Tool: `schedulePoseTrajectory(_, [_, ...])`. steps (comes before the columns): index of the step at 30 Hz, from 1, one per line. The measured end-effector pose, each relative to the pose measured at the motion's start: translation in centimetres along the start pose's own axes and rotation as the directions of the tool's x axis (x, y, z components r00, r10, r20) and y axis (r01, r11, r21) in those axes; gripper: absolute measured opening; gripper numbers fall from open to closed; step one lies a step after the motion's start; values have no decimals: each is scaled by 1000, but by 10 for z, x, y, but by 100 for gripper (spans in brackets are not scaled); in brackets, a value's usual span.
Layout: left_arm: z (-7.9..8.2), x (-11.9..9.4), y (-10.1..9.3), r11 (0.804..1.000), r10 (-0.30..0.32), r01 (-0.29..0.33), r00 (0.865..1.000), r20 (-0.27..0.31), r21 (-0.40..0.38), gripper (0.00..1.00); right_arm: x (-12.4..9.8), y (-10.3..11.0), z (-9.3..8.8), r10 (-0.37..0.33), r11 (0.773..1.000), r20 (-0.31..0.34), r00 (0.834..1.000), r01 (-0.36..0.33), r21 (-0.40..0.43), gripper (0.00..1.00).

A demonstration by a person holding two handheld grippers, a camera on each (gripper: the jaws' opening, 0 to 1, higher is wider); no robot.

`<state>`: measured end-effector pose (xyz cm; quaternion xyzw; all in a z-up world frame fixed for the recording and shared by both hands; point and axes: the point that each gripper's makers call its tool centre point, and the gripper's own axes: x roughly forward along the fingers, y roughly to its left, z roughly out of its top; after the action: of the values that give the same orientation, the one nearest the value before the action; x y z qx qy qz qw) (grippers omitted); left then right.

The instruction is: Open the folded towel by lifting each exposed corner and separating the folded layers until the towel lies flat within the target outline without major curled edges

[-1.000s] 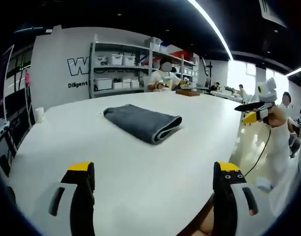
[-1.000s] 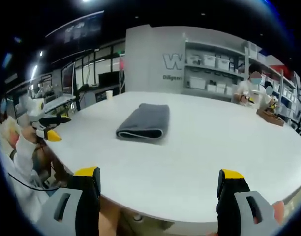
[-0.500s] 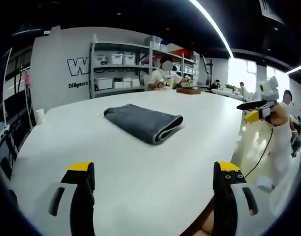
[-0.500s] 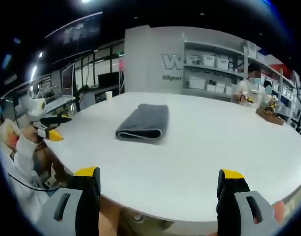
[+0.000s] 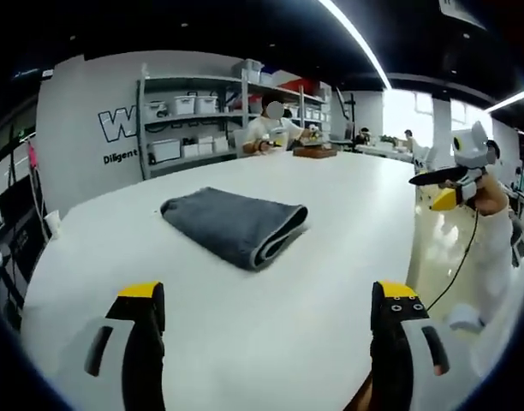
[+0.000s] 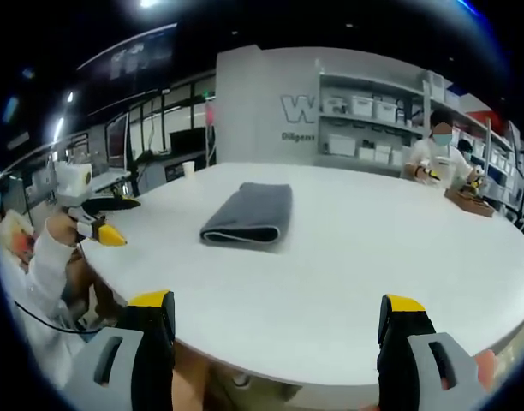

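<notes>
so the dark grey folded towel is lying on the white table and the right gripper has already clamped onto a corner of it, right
Not quite. The dark grey folded towel does lie on the white table, but the right gripper has clamped nothing: the right gripper view shows its jaws open and well short of the towel.

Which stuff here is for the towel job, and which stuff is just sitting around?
For the job:
- folded grey towel
- white table it lies on
- left gripper, open
- right gripper, open

Just around:
- shelves with white bins
- wooden box at the far edge
- paper cup
</notes>
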<state>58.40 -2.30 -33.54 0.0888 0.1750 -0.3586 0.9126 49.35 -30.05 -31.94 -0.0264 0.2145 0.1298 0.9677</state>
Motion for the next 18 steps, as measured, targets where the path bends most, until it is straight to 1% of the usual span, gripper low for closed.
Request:
schedulePoseTrajectory(2, [4, 7, -3, 1000, -6, 6, 1000, 3, 13, 99, 0, 0, 0, 0, 1000, 1, 1000, 0, -1, 99])
schedulePoseTrajectory(8, [22, 44, -18, 997, -61, 60, 998, 4, 51, 99, -2, -2, 0, -3, 1000, 3, 1000, 3, 5, 99])
schedulePoseTrajectory(10, [28, 60, -23, 995, -75, 75, 997, 3, 70, 98, -3, -3, -1, -6, 1000, 2, 1000, 6, 6, 99])
schedulePoseTrajectory(12, [31, 74, -29, 991, -103, 104, 995, -16, 86, 97, -4, -4, -1, -7, 1000, 4, 1000, 7, 7, 99])
schedulePoseTrajectory(14, [34, 86, -34, 989, -121, 123, 992, -27, 87, 97, -5, -5, 0, -8, 1000, 9, 1000, 8, 11, 99])
schedulePoseTrajectory(16, [38, 104, -41, 984, -150, 153, 988, -39, 91, 97, -5, -6, 1, -8, 1000, 10, 1000, 8, 13, 99])
schedulePoseTrajectory(17, [39, 109, -43, 983, -154, 157, 987, -41, 92, 97, -5, -6, 0, -9, 1000, 10, 1000, 9, 14, 99])
schedulePoseTrajectory(18, [41, 119, -44, 982, -158, 162, 986, -45, 95, 96, -5, -6, 0, -10, 1000, 10, 1000, 10, 14, 99])
